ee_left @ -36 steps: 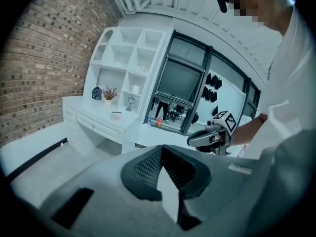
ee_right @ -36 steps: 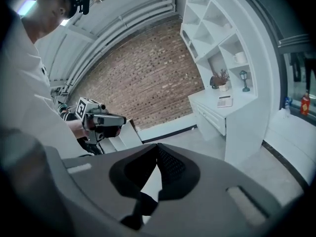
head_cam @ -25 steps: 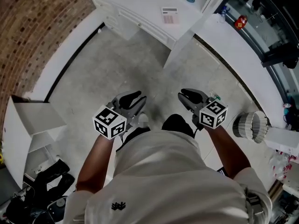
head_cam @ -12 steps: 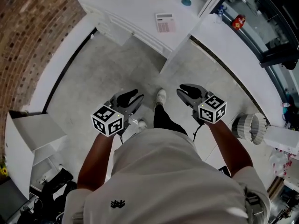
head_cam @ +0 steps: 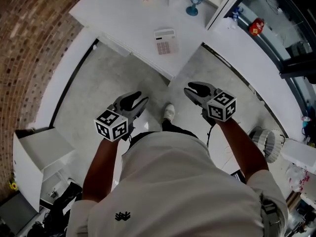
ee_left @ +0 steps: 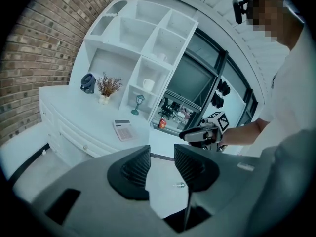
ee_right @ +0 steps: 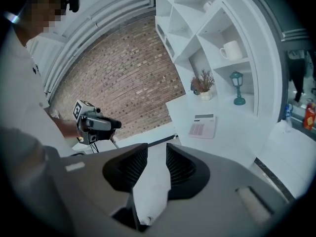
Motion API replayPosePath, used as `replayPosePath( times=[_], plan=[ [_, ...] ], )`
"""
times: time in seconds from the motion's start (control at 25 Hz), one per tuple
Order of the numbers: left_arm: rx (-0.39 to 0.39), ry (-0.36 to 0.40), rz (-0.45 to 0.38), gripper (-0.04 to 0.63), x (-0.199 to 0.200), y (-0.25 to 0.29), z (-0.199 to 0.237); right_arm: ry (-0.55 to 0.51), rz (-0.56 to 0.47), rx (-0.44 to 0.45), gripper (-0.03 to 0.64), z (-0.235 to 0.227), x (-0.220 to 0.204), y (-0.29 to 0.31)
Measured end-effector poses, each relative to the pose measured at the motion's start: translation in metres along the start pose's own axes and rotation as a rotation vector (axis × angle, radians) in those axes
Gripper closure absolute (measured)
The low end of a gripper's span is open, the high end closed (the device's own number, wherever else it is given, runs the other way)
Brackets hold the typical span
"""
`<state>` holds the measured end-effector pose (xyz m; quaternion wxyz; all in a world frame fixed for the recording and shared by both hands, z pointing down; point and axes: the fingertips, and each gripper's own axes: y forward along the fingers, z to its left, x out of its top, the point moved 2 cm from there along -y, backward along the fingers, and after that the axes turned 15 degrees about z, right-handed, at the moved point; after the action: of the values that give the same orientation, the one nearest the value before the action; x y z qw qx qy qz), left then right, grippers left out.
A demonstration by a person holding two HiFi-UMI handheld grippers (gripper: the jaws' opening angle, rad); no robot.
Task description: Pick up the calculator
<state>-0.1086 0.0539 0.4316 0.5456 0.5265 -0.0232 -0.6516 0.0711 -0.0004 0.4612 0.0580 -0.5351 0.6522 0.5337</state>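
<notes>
The calculator [head_cam: 165, 41] is white with a grey screen and lies flat on the white counter [head_cam: 123, 19], ahead of both grippers. It also shows in the left gripper view [ee_left: 123, 130] and the right gripper view [ee_right: 203, 126]. My left gripper [head_cam: 138, 98] [ee_left: 162, 152] is held over the floor, well short of the counter. Its jaws are opening and nothing is between them. My right gripper [head_cam: 192, 89] [ee_right: 157, 152] is level with it on the right, its jaws also opening with nothing between them. Neither gripper touches the calculator.
The counter has drawers [ee_left: 74, 137] along its front, and white shelves [ee_left: 143, 48] behind it hold a mug [ee_right: 231, 49], a small lantern [ee_right: 238, 88] and a dried plant [ee_left: 106, 88]. A brick wall [head_cam: 29, 43] runs on the left. A white box [head_cam: 34, 147] and a fan [head_cam: 264, 139] stand on the floor.
The person has walked toward the counter, so the calculator sits lower and larger in the head view. Both grippers came forward with them and their jaws stand wider apart.
</notes>
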Motion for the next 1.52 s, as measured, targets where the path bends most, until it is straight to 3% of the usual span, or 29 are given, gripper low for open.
replayPosePath(
  times=[0.28,0.72,1.2,1.52],
  plan=[
    [0.017,-0.019,0.0,0.442,0.044,0.04,0.03,0.029,-0.002,0.005,0.485,-0.061,0.022,0.008],
    [-0.058,-0.092,0.048,0.437,0.078,0.093,0.102,0.14,0.031,-0.014,0.453,-0.137,0.054,0.054],
    [-0.149,-0.209,0.16,0.43,0.091,0.169,0.202,0.273,0.13,-0.031,0.402,-0.222,0.078,0.131],
    [-0.203,-0.241,0.226,0.428,0.091,0.215,0.227,0.356,0.167,-0.001,0.403,-0.248,0.084,0.164]
  ],
)
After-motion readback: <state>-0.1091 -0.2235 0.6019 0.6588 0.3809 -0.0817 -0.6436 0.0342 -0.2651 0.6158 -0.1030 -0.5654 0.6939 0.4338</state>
